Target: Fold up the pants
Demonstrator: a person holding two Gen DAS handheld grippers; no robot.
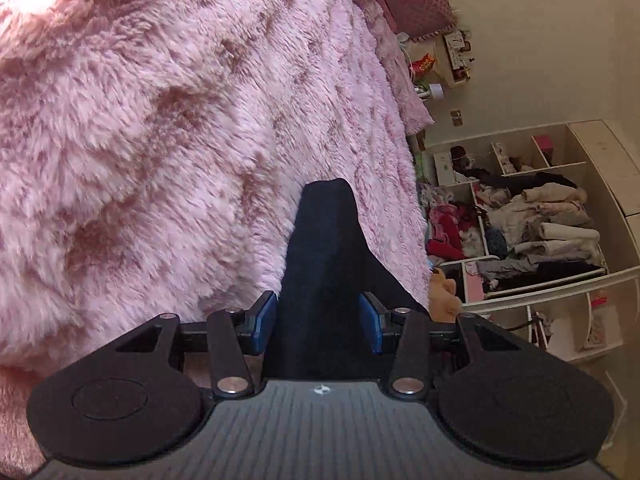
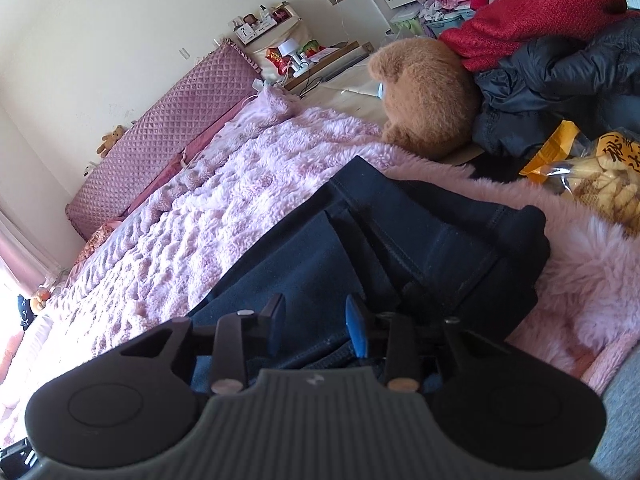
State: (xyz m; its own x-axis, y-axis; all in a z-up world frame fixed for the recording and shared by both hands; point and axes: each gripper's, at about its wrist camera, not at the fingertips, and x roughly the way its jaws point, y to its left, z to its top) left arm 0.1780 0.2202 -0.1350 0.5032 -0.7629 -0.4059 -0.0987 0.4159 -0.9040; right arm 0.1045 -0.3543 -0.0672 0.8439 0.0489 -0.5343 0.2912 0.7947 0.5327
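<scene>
Dark fabric of the pants (image 1: pixel 324 264) fills the gap of the left gripper (image 1: pixel 325 316); whether its blue pads (image 1: pixel 267 314) press on the cloth I cannot tell. The right gripper (image 2: pixel 316 324) stands partly open above the pants (image 2: pixel 400 240), one blue pad (image 2: pixel 357 330) clear of the cloth. The pants lie folded on the pink fluffy blanket (image 2: pixel 208 216). Farther away sit a brown teddy bear (image 2: pixel 424 96), a snack bag (image 2: pixel 600 176) and a shelf of clothes (image 1: pixel 540 216).
</scene>
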